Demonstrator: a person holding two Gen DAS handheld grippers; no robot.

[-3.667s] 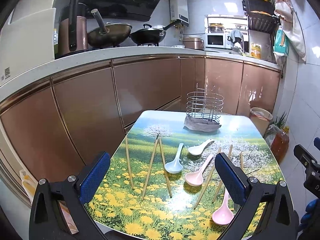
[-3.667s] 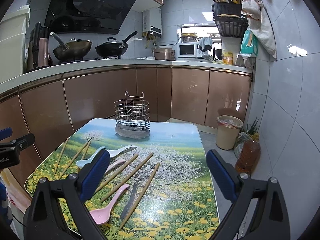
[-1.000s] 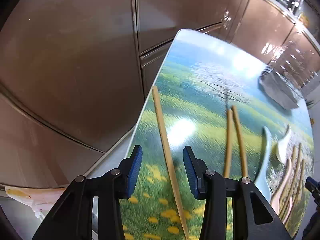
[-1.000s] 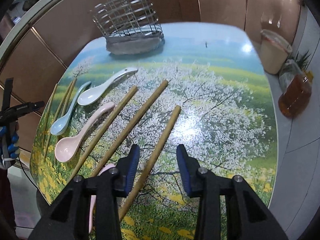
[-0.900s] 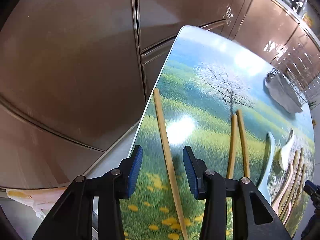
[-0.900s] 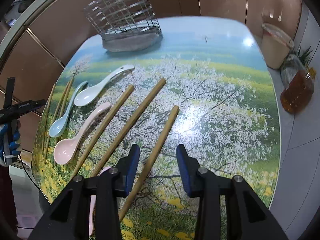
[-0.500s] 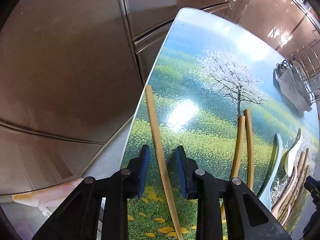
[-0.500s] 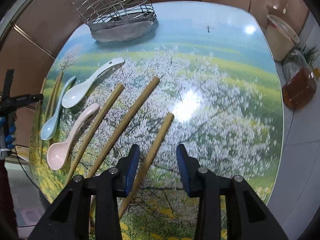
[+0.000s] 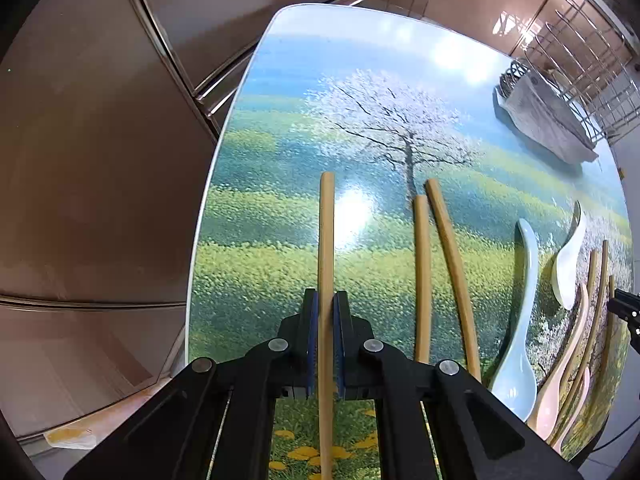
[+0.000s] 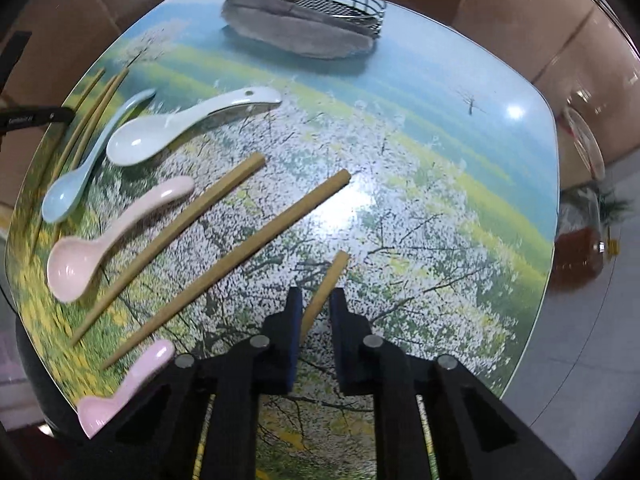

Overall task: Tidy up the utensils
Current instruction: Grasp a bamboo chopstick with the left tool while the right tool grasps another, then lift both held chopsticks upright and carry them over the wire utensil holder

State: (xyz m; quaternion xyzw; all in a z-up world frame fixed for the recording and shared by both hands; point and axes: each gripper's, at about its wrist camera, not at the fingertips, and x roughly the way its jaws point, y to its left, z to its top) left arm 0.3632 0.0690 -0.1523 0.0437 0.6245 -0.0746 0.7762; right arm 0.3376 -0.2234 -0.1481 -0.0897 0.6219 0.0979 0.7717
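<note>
My left gripper (image 9: 325, 305) is shut on the leftmost bamboo chopstick (image 9: 326, 236), which lies along the table's left edge. Two more chopsticks (image 9: 422, 264) lie to its right, then a blue spoon (image 9: 520, 320) and a white spoon (image 9: 568, 264). My right gripper (image 10: 316, 300) straddles the rightmost chopstick (image 10: 328, 280) with its jaws narrowly open, the left pad touching it. Two longer chopsticks (image 10: 240, 256) lie to its left, beside a pink spoon (image 10: 108, 240), a white spoon (image 10: 188, 128), a blue spoon (image 10: 84, 172) and a second pink spoon (image 10: 124, 388). The wire utensil basket (image 10: 308, 12) stands at the table's far end.
The table (image 10: 460, 128) has a printed landscape top with rounded corners. Brown cabinet doors (image 9: 100, 140) stand close along its left side. A bin (image 10: 584, 144) and an amber bottle (image 10: 576, 256) stand on the floor to the right.
Both grippers have dropped toward the table and narrowed. The left one has closed onto the leftmost chopstick. The right one has closed in around the rightmost chopstick.
</note>
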